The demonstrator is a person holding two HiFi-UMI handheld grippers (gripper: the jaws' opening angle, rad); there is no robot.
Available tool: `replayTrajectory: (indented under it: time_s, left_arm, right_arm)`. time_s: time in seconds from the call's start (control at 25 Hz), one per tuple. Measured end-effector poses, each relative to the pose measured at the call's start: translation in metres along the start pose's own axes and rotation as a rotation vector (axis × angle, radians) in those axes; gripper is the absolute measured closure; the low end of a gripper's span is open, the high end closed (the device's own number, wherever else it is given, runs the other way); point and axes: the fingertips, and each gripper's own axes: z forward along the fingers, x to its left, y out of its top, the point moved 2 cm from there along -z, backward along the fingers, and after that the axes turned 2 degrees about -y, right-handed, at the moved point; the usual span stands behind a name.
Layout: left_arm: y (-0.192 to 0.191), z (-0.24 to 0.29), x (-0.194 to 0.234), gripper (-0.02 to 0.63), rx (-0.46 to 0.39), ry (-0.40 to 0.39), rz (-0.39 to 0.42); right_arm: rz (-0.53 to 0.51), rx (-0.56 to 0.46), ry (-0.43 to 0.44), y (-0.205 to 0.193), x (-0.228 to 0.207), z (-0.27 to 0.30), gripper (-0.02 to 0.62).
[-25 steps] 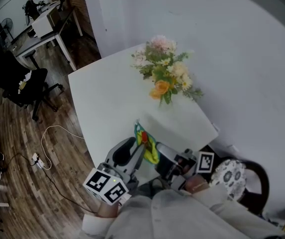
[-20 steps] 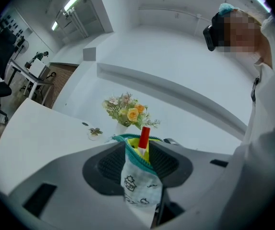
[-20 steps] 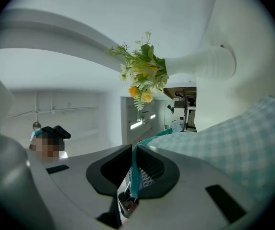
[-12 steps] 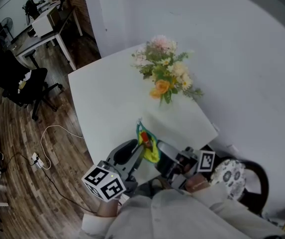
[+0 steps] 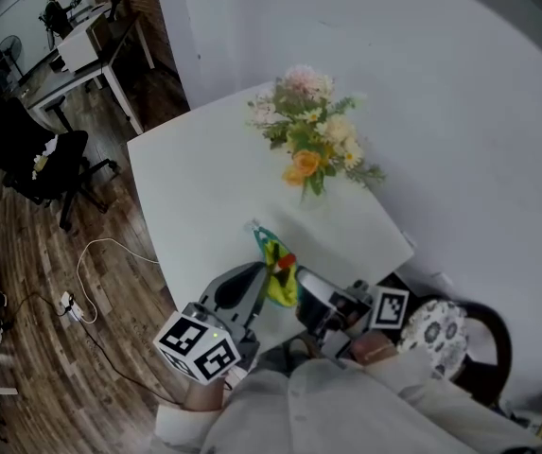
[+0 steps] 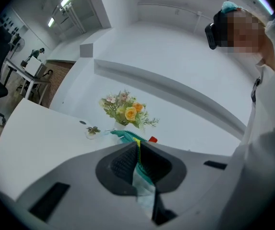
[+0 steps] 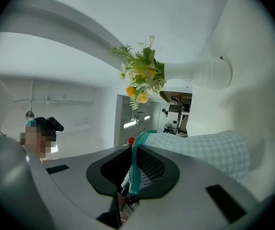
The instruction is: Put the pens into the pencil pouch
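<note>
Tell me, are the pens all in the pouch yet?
Nearly done, maybe: no loose pens show on the table, and a red tip, maybe a pen, pokes out of the pouch. In hand: the jaws of the right gripper pinch the pouch's teal edge; the jaws of the left gripper are closing on its other side, fabric between them. Remaining: probably tucking that tip in and shutting the pouch.

Soft pencil pouch [image 5: 278,282] in pale green check and yellow-green with a teal zip edge, held upright at the lower centre of the head view, red-capped pen [image 5: 288,261] poking from its top
</note>
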Motion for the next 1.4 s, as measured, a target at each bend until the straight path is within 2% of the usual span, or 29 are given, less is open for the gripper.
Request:
replayTrajectory:
  time_s: [0.12, 0.32, 0.48, 0.8, 0.92, 1.0, 1.12, 1.2, 1.32, 1.4]
  left_arm:
    - [0.004, 0.000, 0.001, 0.584, 0.001, 0.001, 0.020]
    - [0.002, -0.001, 0.011, 0.584, 0.046, 0.049, 0.052]
    - [-0.006, -0.002, 0.015, 0.584, 0.084, 0.054, 0.076]
    - [-0.026, 0.002, 0.016, 0.583, 0.185, 0.105, 0.172]
    - [-0.026, 0.004, 0.013, 0.559, 0.192, 0.103, 0.207]
    - [-0.021, 0.005, 0.009, 0.487, 0.202, 0.101, 0.250]
    - [-0.015, 0.010, 0.000, 0.474, 0.246, 0.074, 0.374]
    - [-0.009, 0.017, -0.010, 0.474, 0.262, 0.029, 0.448]
    - [-0.010, 0.029, -0.020, 0.474, 0.287, -0.020, 0.457]
    - [-0.013, 0.034, -0.019, 0.474, 0.314, -0.011, 0.441]
  right_arm:
    - [-0.007, 0.005, -0.009, 0.000, -0.001, 0.000, 0.558]
    - [-0.031, 0.007, -0.022, 0.003, 0.000, 0.000, 0.558]
    - [-0.022, 0.023, -0.010, 0.001, 0.001, 0.001, 0.558]
    - [0.028, 0.034, -0.063, -0.010, -0.019, -0.008, 0.558]
    - [0.036, 0.032, -0.062, -0.011, -0.021, -0.010, 0.558]
    - [0.038, 0.033, -0.070, -0.012, -0.022, -0.011, 0.558]
    - [0.041, 0.038, -0.076, -0.013, -0.022, -0.012, 0.558]
    - [0.036, 0.044, -0.079, -0.014, -0.023, -0.012, 0.558]
    - [0.027, 0.043, -0.086, -0.013, -0.023, -0.012, 0.558]
    - [0.029, 0.040, -0.089, -0.012, -0.024, -0.013, 0.558]
